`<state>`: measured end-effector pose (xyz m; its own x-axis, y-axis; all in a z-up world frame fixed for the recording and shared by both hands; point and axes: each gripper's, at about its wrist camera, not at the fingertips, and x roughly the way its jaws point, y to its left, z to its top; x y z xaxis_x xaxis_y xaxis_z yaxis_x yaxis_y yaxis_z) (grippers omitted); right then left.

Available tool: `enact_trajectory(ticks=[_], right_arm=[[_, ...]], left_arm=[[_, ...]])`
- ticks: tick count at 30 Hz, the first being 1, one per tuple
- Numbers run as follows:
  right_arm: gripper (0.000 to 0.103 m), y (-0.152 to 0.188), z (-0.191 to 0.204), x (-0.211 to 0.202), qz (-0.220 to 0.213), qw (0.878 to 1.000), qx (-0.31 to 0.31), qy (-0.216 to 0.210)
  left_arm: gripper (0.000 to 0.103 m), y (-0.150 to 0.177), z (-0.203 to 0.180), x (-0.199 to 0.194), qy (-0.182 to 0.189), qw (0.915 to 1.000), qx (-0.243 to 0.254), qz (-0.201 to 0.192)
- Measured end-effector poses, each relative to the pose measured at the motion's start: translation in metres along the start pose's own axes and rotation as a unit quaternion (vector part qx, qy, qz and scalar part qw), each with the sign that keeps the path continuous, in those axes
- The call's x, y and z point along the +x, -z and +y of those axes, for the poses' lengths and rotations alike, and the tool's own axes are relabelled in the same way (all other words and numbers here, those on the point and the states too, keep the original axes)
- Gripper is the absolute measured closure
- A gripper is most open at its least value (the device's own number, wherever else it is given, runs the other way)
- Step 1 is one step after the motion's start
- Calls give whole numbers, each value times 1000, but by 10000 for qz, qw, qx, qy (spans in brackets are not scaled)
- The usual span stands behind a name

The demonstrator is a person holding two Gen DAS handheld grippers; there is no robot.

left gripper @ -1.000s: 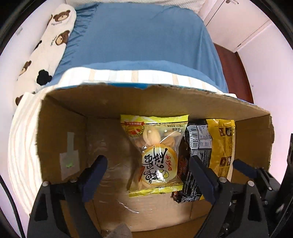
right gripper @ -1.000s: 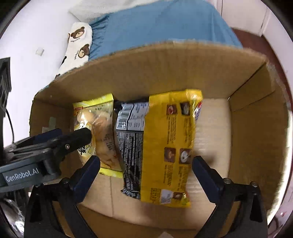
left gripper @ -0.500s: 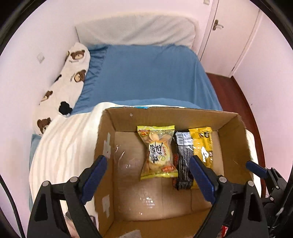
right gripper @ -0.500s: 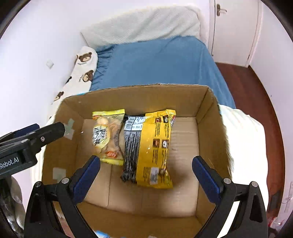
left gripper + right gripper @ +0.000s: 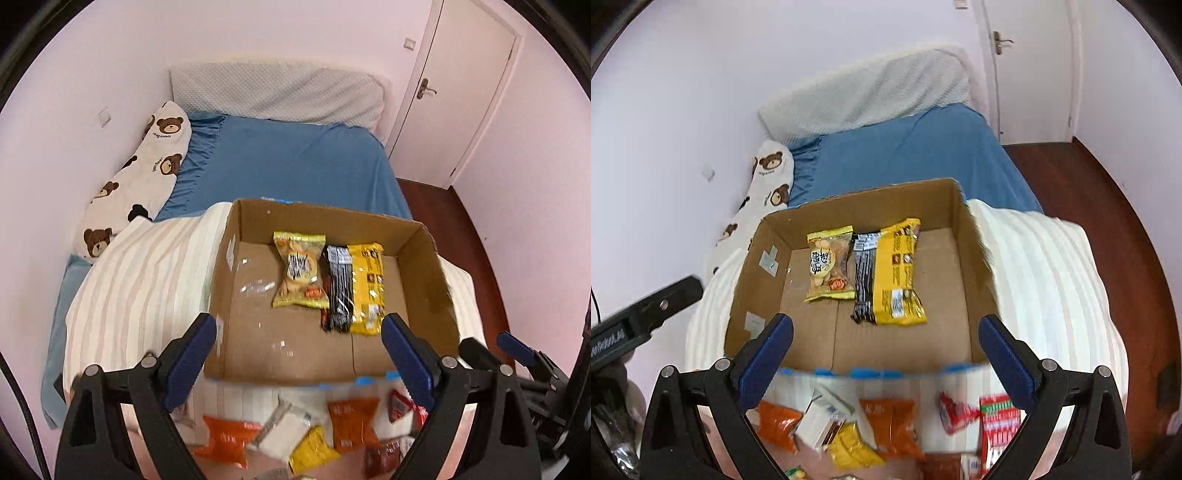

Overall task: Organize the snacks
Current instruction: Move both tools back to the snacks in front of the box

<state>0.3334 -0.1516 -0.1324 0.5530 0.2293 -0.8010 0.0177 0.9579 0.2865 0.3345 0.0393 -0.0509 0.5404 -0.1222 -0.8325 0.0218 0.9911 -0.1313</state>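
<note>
Cardboard box [image 5: 424,266] holds three snack packets [image 5: 894,273]; both grippers' fingers [image 5: 192,354] gape empty.

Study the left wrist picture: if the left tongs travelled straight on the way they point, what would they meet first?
Probably the bare floor of the open brown cardboard box, just short of the yellow biscuit packet. The open left tongs hold nothing; depth is uncertain.

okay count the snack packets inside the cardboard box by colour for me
Clear yellow cookie packet: 1
Black packet: 1
Solid yellow packet: 1
Total inside the cardboard box: 3
</note>
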Motion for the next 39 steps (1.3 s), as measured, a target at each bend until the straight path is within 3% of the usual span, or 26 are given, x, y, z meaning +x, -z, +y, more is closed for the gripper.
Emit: enact_trajectory(ticks=[7,12,15,18,25,28,32,34,39], right_arm=[[1,55,-30,-23,363,9984,421,-121],[1,98,-49,-7,842,9944,642,6],[6,122,-61,10,1195,9891,855,-70],[30,136,-66,25,1454,9854,875,-112],[30,150,-62,54,1790,9814,690,-2],[30,153,-56,68,1961,9787,607,-37],[30,155,-39,89,2102,9768,411,3],[30,156,-31,99,2144,9763,306,50],[30,157,-8,134,2257,9736,-40,323]], left_arm=[[12,59,18,-19,-219,9996,-16,198],[12,101,27,11,-483,9960,210,719],[12,118,21,56,-363,9896,439,1321],[12,136,5,100,-268,9797,905,1768],[12,164,-18,174,-307,9544,1562,2524],[14,170,-24,189,-253,9497,1720,2605],[45,172,-13,192,62,9557,1247,2665],[46,173,0,190,210,9594,845,2683],[49,189,32,180,104,9630,121,2689]])
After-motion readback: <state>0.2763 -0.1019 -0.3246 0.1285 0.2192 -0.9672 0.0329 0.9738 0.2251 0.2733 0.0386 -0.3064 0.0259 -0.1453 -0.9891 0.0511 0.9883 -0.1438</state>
